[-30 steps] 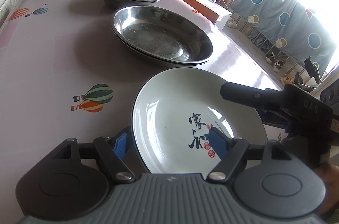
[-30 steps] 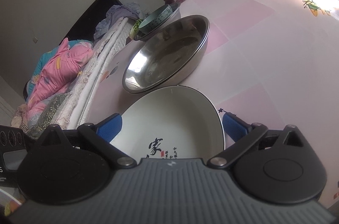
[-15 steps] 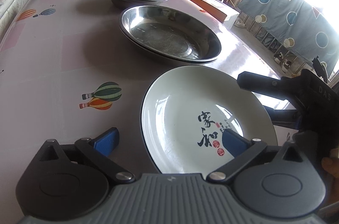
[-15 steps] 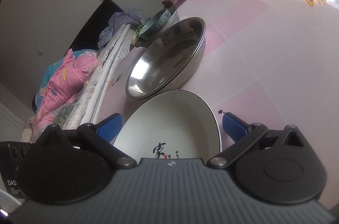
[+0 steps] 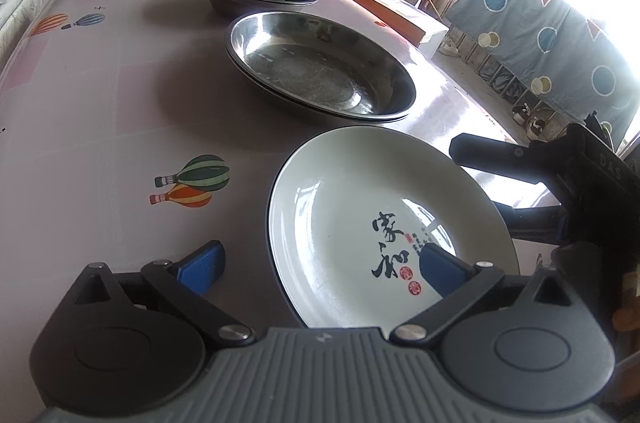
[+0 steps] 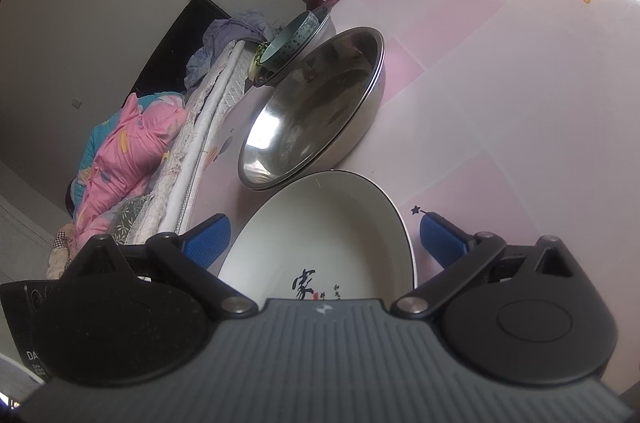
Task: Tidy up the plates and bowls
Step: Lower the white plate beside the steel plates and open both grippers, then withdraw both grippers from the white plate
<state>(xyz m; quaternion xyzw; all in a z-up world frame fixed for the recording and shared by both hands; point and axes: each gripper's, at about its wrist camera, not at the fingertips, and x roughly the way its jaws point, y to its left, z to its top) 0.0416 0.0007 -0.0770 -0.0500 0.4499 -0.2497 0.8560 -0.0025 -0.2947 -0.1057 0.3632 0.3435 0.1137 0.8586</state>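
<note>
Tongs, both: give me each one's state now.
Left tongs: open, have just been opening, astride the white plate rim without gripping.
Right tongs: open, holding nothing.

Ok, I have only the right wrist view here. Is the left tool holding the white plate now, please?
Observer: No. The left tool is open and its jaws have just been opening. The rim of the white plate is between them, not pinched.
Operator: And where exactly are its pads?
Observer: One pad is over the inside of the white plate, the other is over the tablecloth beside it.
Operator: In my view the plate seems to touch the steel basins.
Observer: It does not. The left wrist view shows a strip of tablecloth between the white plate and the steel basins.
</note>
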